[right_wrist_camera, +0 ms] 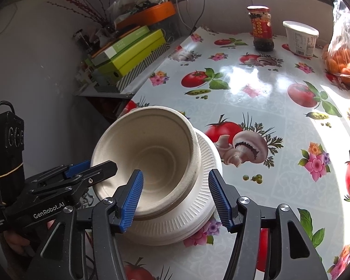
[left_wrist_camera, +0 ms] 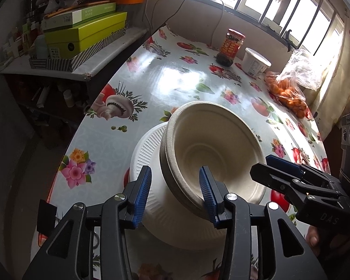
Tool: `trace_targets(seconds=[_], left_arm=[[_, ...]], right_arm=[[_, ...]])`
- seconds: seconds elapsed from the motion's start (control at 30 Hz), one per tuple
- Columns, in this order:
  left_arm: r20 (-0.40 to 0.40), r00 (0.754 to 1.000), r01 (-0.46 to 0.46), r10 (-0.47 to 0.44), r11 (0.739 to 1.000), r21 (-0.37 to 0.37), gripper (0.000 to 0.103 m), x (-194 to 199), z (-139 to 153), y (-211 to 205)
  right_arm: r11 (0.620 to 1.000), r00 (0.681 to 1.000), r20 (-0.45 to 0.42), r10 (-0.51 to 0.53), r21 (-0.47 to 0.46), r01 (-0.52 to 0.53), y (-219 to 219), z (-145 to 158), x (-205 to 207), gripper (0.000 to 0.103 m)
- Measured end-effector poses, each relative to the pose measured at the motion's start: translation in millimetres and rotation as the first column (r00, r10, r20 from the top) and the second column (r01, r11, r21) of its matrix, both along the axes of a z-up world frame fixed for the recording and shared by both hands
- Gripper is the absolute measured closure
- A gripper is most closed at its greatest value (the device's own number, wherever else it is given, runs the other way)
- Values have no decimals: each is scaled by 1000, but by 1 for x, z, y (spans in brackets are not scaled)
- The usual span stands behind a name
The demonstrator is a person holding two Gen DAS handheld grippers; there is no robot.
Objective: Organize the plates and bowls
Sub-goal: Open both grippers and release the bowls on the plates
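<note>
A stack of beige paper bowls [left_wrist_camera: 212, 147] stands on a stack of white ribbed paper plates [left_wrist_camera: 149, 149] on the table. My left gripper [left_wrist_camera: 175, 196] is open, its fingers astride the near left rim of the bowls. My right gripper [right_wrist_camera: 175, 198] is open, its fingers astride the bowls' near right rim [right_wrist_camera: 191, 163] over the plates [right_wrist_camera: 205, 186]. In the left wrist view the right gripper [left_wrist_camera: 268, 165] reaches in from the right; in the right wrist view the left gripper [right_wrist_camera: 100, 165] reaches in from the left.
The table has a fruit-print cloth [right_wrist_camera: 256, 88]. At its far side stand a red-labelled jar [right_wrist_camera: 262, 28], a white tub [right_wrist_camera: 301, 38] and a bag of oranges [right_wrist_camera: 345, 65]. A side shelf with green boxes [left_wrist_camera: 86, 32] is on the left.
</note>
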State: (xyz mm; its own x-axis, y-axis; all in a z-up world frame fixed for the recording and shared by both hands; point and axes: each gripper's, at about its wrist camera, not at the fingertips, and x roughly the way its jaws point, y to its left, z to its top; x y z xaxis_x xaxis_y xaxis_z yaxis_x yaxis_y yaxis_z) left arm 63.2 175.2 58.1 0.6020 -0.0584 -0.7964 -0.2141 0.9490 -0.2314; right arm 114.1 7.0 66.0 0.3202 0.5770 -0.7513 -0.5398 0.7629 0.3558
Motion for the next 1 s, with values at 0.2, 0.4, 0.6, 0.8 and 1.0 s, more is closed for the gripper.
trace_targets(seconds=[0.2, 0.4, 0.6, 0.8, 1.0], left_arm=[[23, 1000, -12, 12, 1000, 12, 58, -10, 6, -5], [48, 999, -15, 13, 999, 45, 58, -22, 12, -15], [67, 998, -22, 18, 998, 63, 58, -37, 15, -24], [85, 996, -39, 32, 996, 82, 58, -54, 8, -30], [91, 995, -46, 34, 991, 125, 58, -71, -6, -40]], right_arm=[[1000, 1000, 27, 3, 12, -4, -7, 5, -8, 40], [1000, 998, 66, -1, 21, 0, -17, 11, -18, 36], [1000, 994, 114, 4, 22, -6, -31, 14, -30, 36], [1000, 986, 164, 14, 1, -15, -46, 9, -47, 36], [999, 976, 215, 21, -33, -14, -59, 0, -63, 36]])
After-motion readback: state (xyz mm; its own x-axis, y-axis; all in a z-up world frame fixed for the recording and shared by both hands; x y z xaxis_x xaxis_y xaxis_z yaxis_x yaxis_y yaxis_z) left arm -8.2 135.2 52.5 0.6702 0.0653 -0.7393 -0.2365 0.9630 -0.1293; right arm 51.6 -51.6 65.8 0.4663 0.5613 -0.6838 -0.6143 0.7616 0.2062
